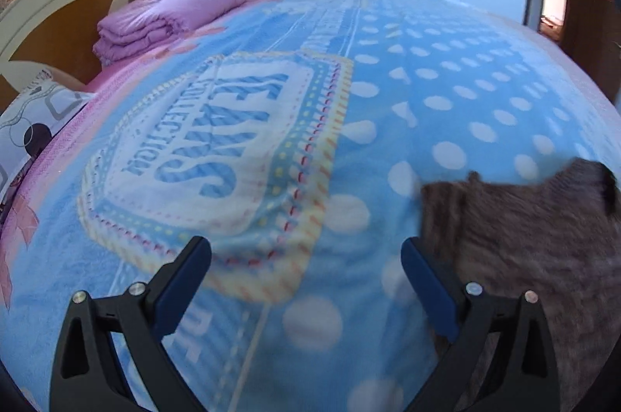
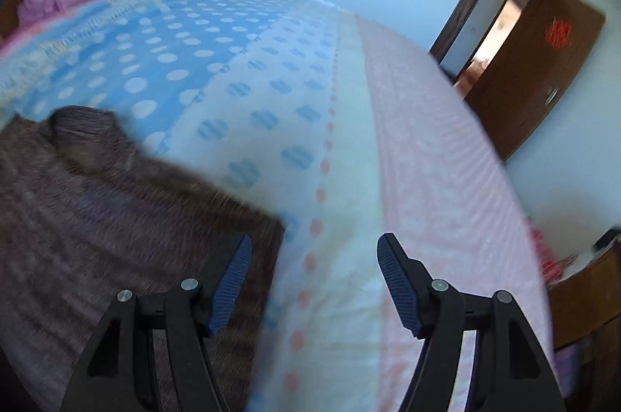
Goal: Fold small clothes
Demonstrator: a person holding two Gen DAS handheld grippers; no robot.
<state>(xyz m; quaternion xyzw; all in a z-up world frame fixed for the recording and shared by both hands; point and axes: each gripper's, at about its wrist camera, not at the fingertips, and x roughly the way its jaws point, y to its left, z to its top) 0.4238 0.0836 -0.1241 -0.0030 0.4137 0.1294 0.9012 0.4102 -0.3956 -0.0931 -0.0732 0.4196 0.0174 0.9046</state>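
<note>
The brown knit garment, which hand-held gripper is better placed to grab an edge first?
Probably right. The right hand-held gripper is open with one finger already over the brown knit garment beside its edge. The left hand-held gripper, also open, hangs over blanket beside it.

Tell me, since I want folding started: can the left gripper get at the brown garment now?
Probably yes: the left gripper is open over the blanket, and the brown garment lies uncovered beside its right finger.
</note>
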